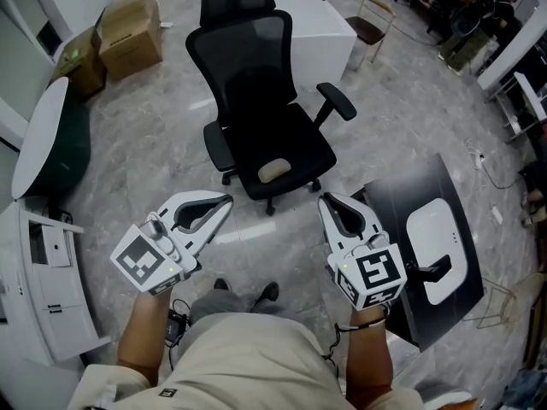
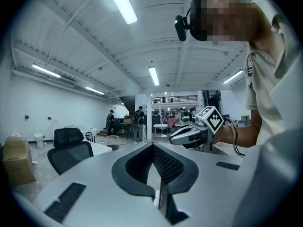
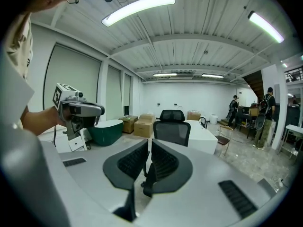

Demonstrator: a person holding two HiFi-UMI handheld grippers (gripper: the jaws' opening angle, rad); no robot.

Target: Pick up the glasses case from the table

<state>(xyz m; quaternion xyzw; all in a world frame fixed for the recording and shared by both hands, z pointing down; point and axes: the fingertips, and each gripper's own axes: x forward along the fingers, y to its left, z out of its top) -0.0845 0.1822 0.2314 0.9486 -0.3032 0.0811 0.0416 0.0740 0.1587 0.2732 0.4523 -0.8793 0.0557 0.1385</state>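
Note:
No glasses case shows in any view. My left gripper (image 1: 224, 202) is held at waist height over the grey floor, shut with nothing in it; its own view shows the jaws (image 2: 154, 145) pressed together. My right gripper (image 1: 329, 199) is alongside it at the same height, jaws together and empty, as its own view (image 3: 147, 143) also shows. Both point toward a black office chair (image 1: 265, 118). Behind the chair stands a white table (image 1: 303, 11). Each gripper appears in the other's view: the right gripper (image 2: 189, 134) and the left gripper (image 3: 80, 110).
Cardboard boxes (image 1: 128, 32) sit at the back left. A green round tub with a white top (image 1: 55, 143) and a white cabinet (image 1: 43, 280) line the left side. A black board with a white rounded panel (image 1: 436, 246) lies at my right. People stand far off (image 2: 137, 119).

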